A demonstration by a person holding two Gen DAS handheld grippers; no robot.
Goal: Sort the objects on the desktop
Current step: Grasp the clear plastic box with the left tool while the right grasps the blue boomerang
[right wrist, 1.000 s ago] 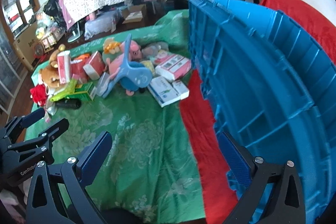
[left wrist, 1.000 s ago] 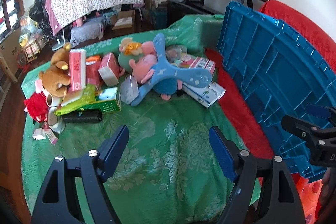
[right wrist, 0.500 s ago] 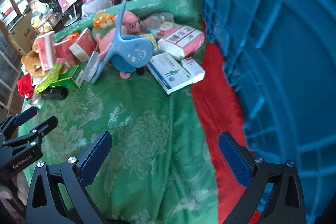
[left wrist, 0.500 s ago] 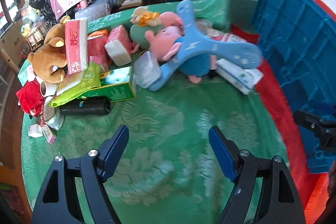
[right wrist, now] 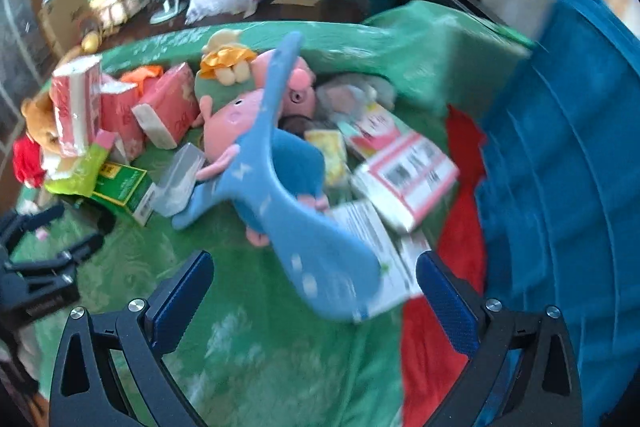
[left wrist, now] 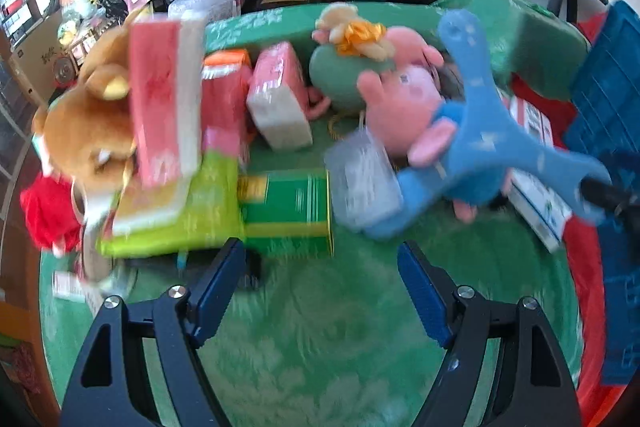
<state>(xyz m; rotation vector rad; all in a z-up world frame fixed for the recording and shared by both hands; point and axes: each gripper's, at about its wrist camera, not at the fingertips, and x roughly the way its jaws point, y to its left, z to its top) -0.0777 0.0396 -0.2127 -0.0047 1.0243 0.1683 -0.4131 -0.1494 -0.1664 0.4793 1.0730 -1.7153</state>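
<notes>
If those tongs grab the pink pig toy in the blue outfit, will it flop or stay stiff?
The pink pig toy looks like stuffed plush, so it would probably squash and droop when pinched. It likely weighs little for its bulk. The blue plastic paddle lies across it, so lifting the pig would probably tip that off.

Black left gripper (left wrist: 320,275) and right gripper (right wrist: 314,287): blue-padded jaws, silver screws

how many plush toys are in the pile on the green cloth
4 that I can make out: brown bear at the left, red plush below it, green plush at the back, pink pig mid-pile. Others may be buried.
</notes>
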